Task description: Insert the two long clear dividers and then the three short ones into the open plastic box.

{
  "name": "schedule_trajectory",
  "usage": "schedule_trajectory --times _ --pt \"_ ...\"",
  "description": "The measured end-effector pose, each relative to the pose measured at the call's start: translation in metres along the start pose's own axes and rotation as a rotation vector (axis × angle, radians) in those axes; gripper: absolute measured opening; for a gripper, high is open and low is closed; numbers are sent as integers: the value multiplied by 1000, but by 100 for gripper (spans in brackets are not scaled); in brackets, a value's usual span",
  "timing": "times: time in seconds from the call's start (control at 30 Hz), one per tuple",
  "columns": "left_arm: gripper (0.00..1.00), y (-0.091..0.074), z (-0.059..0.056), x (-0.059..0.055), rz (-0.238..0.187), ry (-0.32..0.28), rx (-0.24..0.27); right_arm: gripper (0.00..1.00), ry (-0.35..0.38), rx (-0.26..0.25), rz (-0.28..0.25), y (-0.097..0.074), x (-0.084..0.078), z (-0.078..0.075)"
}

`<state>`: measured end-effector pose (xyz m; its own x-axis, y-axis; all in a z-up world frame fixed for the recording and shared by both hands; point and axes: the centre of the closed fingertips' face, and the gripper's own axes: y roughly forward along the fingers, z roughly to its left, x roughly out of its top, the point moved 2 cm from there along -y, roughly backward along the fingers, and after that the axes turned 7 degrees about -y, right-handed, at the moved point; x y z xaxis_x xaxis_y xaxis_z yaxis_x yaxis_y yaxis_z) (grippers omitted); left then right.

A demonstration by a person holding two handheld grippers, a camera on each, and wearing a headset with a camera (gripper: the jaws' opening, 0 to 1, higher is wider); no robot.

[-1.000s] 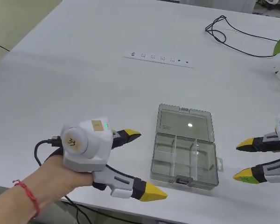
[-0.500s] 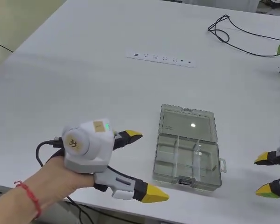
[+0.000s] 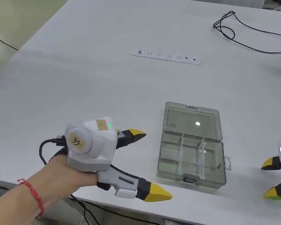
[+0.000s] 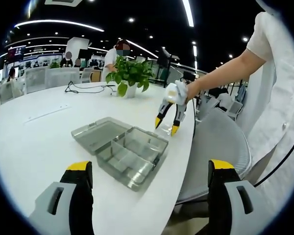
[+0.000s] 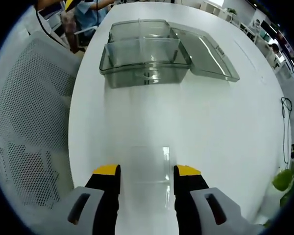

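Head view first: the open plastic box [image 3: 192, 161] sits near the front edge of the white table [image 3: 84, 70]. Its lid [image 3: 192, 122] lies flat behind it, and clear dividers [image 3: 200, 157] stand inside. The left gripper [image 3: 152, 165] is just left of the box, jaws spread wide and holding nothing. The right gripper [image 3: 268, 179] is off at the right edge, jaws apart.

Left gripper view: jaws wide, with the box [image 4: 120, 147] ahead and the right gripper [image 4: 165, 126] beyond it.

Right gripper view: jaws parted over bare table, the box [image 5: 147, 61] well ahead.

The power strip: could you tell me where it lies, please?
Head view: the power strip lies on the table beyond the open plastic box, left of the black cable.
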<state>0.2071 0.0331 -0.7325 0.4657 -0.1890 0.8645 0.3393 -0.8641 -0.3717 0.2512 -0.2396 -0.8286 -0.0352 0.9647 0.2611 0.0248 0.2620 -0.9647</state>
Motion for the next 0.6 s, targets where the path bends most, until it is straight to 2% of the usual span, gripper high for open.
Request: schedule_trajectory --times 0.23,0.6 --pt "100 0 0 -1 0 0 1 42 -4 -9 8 1 -1 -1" --pt "100 0 -3 -1 -3 1 -2 33 -17 -10 17 1 -2 3"
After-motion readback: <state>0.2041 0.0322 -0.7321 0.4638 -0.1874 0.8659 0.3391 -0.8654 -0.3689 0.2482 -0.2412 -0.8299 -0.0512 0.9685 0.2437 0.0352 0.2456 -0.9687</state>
